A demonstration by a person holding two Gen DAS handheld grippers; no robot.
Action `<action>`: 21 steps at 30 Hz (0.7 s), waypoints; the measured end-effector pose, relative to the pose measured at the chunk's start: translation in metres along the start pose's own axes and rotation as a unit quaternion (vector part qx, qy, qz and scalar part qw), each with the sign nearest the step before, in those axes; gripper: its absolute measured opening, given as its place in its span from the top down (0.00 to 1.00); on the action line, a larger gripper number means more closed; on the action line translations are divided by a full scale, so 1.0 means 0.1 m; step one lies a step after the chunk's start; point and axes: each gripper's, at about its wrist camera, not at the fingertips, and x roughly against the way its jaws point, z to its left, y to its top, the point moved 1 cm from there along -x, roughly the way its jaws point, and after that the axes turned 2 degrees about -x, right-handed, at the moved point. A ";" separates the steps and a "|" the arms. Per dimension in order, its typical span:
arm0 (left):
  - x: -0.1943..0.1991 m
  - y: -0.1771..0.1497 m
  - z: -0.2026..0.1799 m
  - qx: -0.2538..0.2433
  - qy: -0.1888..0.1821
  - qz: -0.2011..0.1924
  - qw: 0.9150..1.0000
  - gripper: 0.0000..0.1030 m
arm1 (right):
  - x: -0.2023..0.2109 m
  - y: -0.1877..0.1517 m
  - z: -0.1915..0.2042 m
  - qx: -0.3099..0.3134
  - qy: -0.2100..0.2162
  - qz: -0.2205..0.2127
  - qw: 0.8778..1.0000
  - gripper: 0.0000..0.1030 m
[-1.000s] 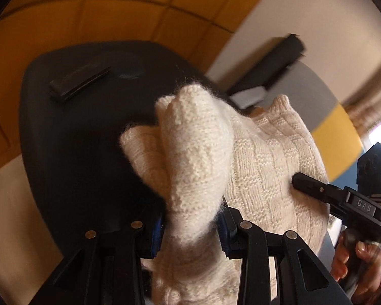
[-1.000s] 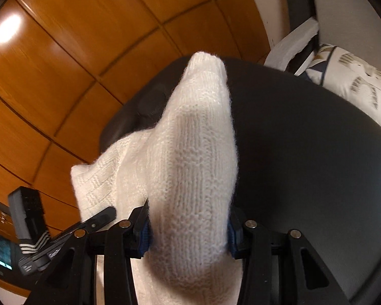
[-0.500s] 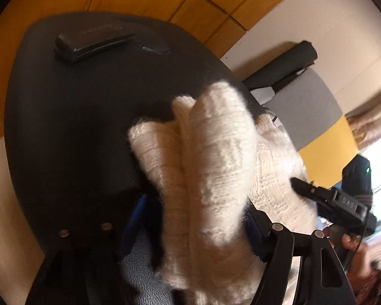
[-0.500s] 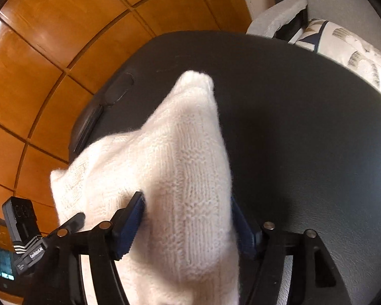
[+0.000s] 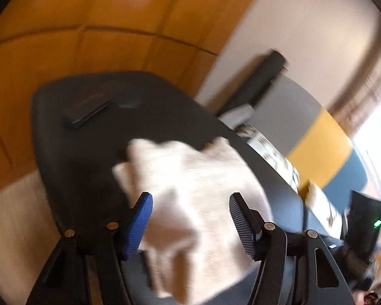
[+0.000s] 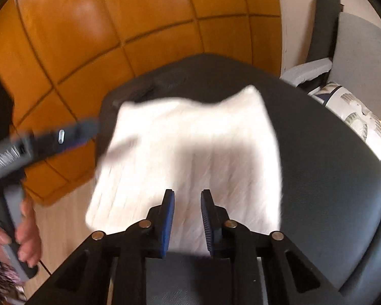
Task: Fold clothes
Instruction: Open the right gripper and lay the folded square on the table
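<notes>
A cream knitted sweater (image 5: 198, 178) lies folded on the black padded surface (image 5: 76, 152), blurred by motion. My left gripper (image 5: 190, 198) hovers over its near part with the jaws wide apart and closing; the blue pads (image 5: 139, 218) touch nothing. In the right wrist view the sweater (image 6: 190, 139) spreads flat ahead of my right gripper (image 6: 187, 193). Its jaws are closing to a narrow gap with nothing between them. The left gripper (image 6: 63, 137) shows blurred at the sweater's left edge, held by a hand (image 6: 25, 228).
A flat black remote-like object (image 5: 86, 109) lies at the far end of the surface. A grey chair (image 6: 363, 50) and a patterned cushion (image 6: 360, 119) stand to the right. Orange wooden wall panels (image 6: 114, 25) rise behind, with pale floor below.
Both grippers have let go of the sweater folds they pinched and pulled back. The raised folds have dropped, and the sweater now lies flat.
</notes>
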 end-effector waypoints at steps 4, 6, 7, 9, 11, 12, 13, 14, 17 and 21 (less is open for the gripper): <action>-0.17 -0.15 -0.30 -0.058 0.012 0.029 0.998 0.42 | -0.13 -0.30 0.06 -0.004 -0.013 0.019 1.000 0.80; -0.33 -0.18 -0.31 -0.072 0.029 0.050 0.996 0.48 | -0.19 -0.41 0.04 -0.013 -0.013 0.034 0.999 0.80; -0.41 -0.21 -0.26 -0.071 0.039 0.060 0.995 0.51 | -0.18 -0.48 0.04 -0.014 -0.014 0.036 0.999 0.80; -0.52 -0.31 -0.13 -0.062 0.053 0.078 0.994 0.54 | -0.16 -0.56 0.01 -0.020 -0.014 0.038 0.999 0.80; -0.49 -0.40 -0.03 -0.052 0.052 0.082 0.994 0.57 | -0.13 -0.65 -0.04 -0.033 -0.008 0.037 0.999 0.80; -0.49 -0.43 -0.02 -0.057 0.053 0.079 0.994 0.57 | -0.11 -0.68 -0.07 -0.041 -0.002 0.036 0.999 0.80; -0.49 -0.46 -0.04 -0.069 0.058 0.076 0.993 0.57 | -0.11 -0.66 -0.13 -0.050 0.004 0.034 0.998 0.80; -0.49 -0.48 -0.09 -0.085 0.066 0.074 0.991 0.57 | -0.13 -0.65 -0.15 -0.059 0.008 0.034 0.998 0.80; -0.50 -0.54 -0.23 -0.122 0.090 0.071 0.986 0.57 | -0.09 -0.66 -0.18 -0.081 0.017 0.041 0.996 0.79; -0.46 -0.55 -0.32 -0.109 0.105 0.065 0.986 0.40 | 0.18 -0.63 -0.09 -0.075 -0.040 0.023 0.996 0.68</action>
